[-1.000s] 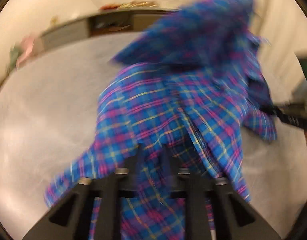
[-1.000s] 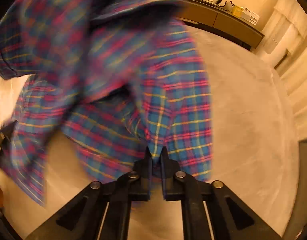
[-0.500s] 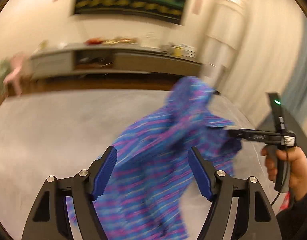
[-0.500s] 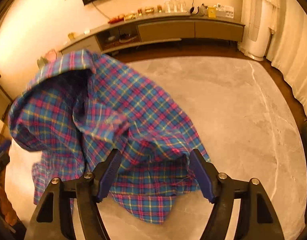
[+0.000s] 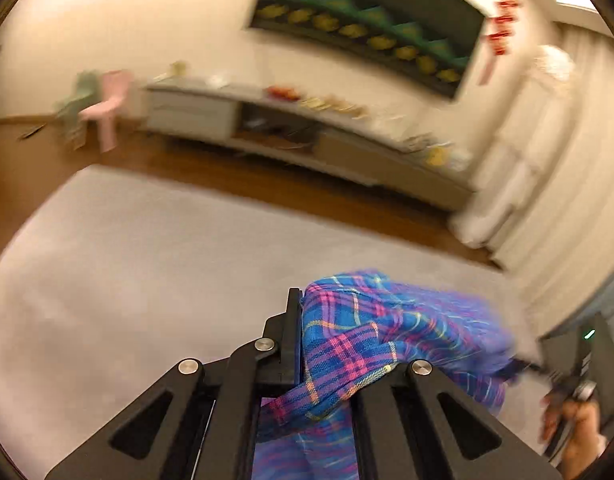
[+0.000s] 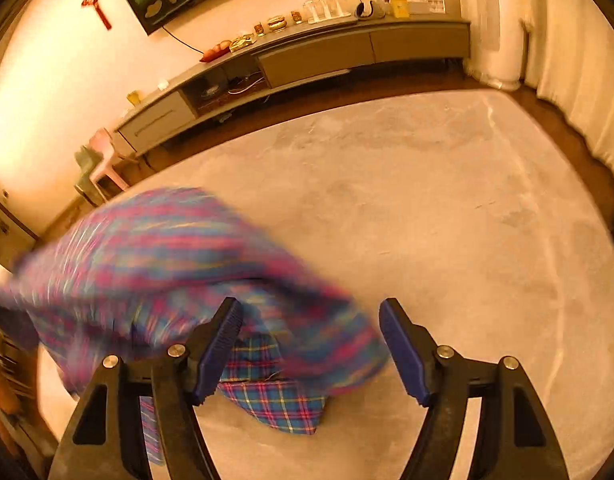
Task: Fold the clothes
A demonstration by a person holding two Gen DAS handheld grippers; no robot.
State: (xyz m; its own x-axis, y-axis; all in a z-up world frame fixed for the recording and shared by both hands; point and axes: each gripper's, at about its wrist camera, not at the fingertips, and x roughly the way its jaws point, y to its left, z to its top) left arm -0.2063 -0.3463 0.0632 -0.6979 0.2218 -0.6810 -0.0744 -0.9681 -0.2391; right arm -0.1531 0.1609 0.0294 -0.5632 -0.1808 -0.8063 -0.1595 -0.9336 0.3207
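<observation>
A blue, pink and yellow plaid shirt (image 5: 387, 320) is bunched up above the grey rug (image 5: 147, 280). My left gripper (image 5: 311, 320) is shut on a thick fold of it; the cloth covers the right finger. In the right wrist view the shirt (image 6: 167, 264) is blurred with motion, hanging to the left and draped across the left finger, with a lower flap (image 6: 275, 404) on the rug. My right gripper (image 6: 309, 308) stands open, its blue pads (image 6: 399, 352) wide apart and gripping nothing. That gripper (image 5: 587, 356) shows at the left view's right edge, held by a hand (image 5: 583, 436).
The grey rug (image 6: 427, 220) spreads wide to the right and ahead. A long low cabinet (image 6: 307, 60) with small items lines the far wall under a dark screen. A pink child chair (image 5: 107, 108) stands at far left. Curtains (image 5: 547, 180) hang on the right.
Both grippers let go of the shirt between one second and half a second ago. Since then the left has shut on a bunch of it; the right has stayed open. The shirt swings left.
</observation>
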